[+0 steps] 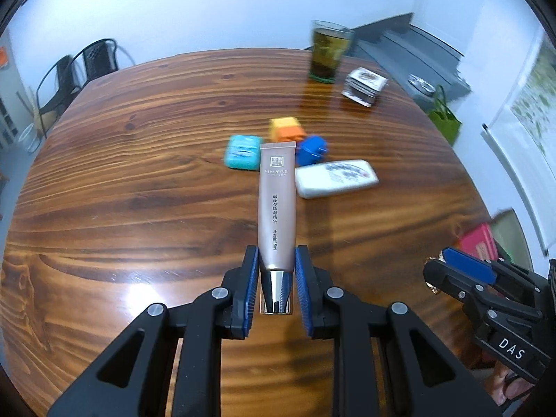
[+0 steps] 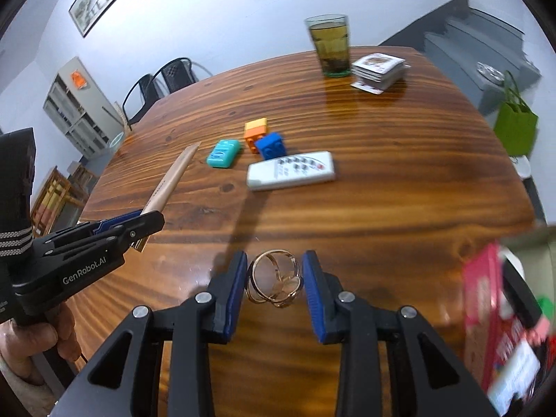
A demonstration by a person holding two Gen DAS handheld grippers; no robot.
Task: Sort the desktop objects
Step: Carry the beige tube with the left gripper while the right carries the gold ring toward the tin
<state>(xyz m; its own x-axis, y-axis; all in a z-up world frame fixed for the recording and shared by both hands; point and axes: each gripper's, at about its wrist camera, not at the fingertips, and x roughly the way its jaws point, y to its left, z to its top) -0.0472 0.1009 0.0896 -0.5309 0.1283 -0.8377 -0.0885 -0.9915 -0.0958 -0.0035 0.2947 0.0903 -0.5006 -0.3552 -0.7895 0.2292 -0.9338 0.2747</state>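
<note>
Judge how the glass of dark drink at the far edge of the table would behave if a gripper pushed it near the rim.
The glass stands tall on a narrower base, so a high push would probably tip it. It looks nearly full, hence likely heavy and prone to spill. The card stack sits close beside it and could get wet.

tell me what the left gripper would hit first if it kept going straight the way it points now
Probably bare table just short of the teal case and blocks; the held tube would touch first. Depth is uncertain.
</note>
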